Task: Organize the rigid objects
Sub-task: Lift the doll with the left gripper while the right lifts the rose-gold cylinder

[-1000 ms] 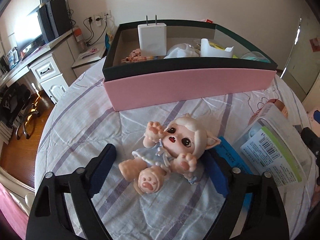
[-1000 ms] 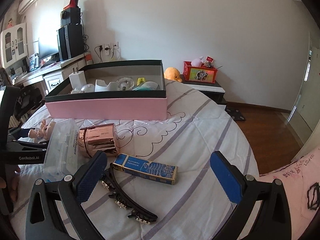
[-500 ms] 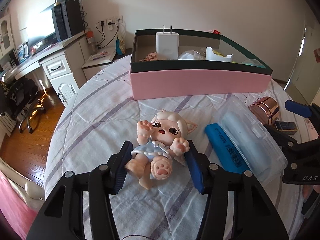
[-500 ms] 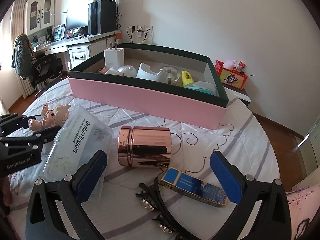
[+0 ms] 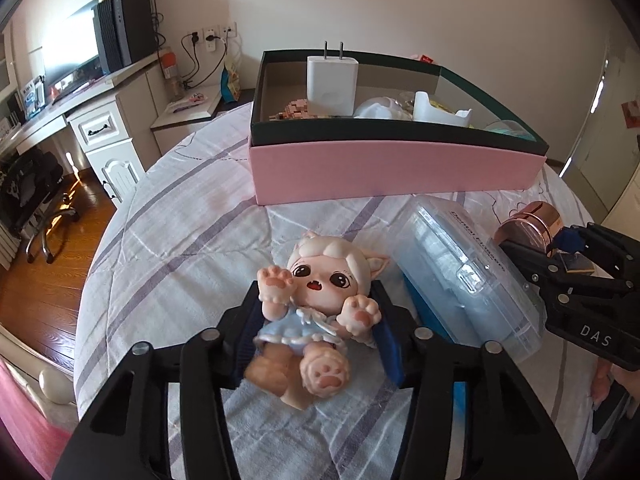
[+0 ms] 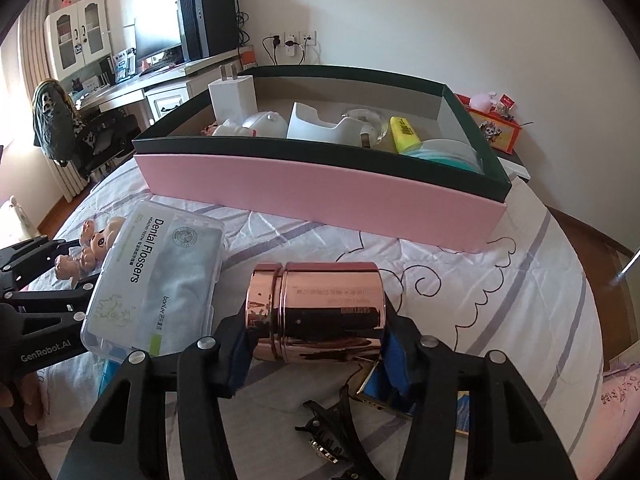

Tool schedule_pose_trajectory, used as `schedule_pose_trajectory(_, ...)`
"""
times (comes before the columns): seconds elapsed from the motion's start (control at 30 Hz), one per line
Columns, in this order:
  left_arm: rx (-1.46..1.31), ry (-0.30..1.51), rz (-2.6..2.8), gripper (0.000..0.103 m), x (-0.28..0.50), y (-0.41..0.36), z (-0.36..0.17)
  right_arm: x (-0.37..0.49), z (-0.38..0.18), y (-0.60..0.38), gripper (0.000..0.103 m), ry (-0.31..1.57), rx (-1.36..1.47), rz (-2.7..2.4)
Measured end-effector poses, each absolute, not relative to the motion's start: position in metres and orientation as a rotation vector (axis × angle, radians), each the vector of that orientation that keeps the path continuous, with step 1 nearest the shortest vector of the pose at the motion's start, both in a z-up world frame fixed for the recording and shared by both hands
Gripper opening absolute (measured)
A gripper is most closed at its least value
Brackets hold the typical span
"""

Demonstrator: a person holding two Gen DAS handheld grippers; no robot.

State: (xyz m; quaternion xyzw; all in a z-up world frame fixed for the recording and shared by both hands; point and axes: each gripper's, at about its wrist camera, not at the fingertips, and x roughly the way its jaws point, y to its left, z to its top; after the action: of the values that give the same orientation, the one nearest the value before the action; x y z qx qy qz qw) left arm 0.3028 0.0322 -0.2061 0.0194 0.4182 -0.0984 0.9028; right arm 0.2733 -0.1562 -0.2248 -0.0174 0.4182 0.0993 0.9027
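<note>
A cream-haired doll in a blue dress [image 5: 316, 292] lies on its back on the striped bedcover. My left gripper [image 5: 314, 304] has its jaws closing around the doll's body, with both pads against its sides. A rose-gold metal can [image 6: 320, 304] lies on its side. My right gripper [image 6: 316, 328] is closing on it, one pad against each end. The pink box with a dark green rim [image 6: 320, 188] stands behind, holding a white charger [image 6: 234, 96], white holders and a yellow highlighter [image 6: 404, 132].
A clear dental flossers case [image 6: 160, 280] lies between the two grippers, on top of a blue flat box [image 5: 424, 312]. Under the right gripper lie a small blue box [image 6: 380, 388] and a black hair clip [image 6: 328, 436]. A desk, a chair and wooden floor lie to the left of the bed.
The left jaws narrowed from wide around the doll to pressing on it. The right gripper moved forward over the can and its jaws came in from fully wide onto the can's ends.
</note>
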Motion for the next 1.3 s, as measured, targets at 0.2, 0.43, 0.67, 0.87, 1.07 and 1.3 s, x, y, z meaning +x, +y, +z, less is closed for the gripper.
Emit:
schedule_pose_trajectory(0.2,0.041,0.807,-0.169,0.048,0.293,0.035,-0.198,0.264,-0.218,-0.158,0.055,0.816,-0.04,0.187)
schedule_pose_trajectory(0.43,0.021,0.689,-0.132,0.048,0.266,0.038,-0.178,0.238,-0.192,-0.162,0.055,0.682,-0.031,0.133)
schedule_pose_trajectory(0.67,-0.007,0.527,-0.122,0.048,0.221,0.033,-0.138,0.189,-0.152,-0.154,0.055,0.489,-0.026,0.098)
schedule_pose_trajectory(0.87,-0.009,0.37,-0.1,0.048,0.177,0.028,-0.096,0.149,-0.121,-0.143,0.055,0.367,-0.022,0.096)
schedule_pose_trajectory(1.07,0.014,0.277,-0.087,0.046,0.143,0.021,-0.067,0.117,-0.095,-0.135,0.055,0.273,-0.024,0.088)
schedule_pose_trajectory(1.3,0.005,0.231,-0.086,0.046,0.123,0.02,-0.05,0.095,-0.078,-0.133,0.055,0.228,-0.027,0.089)
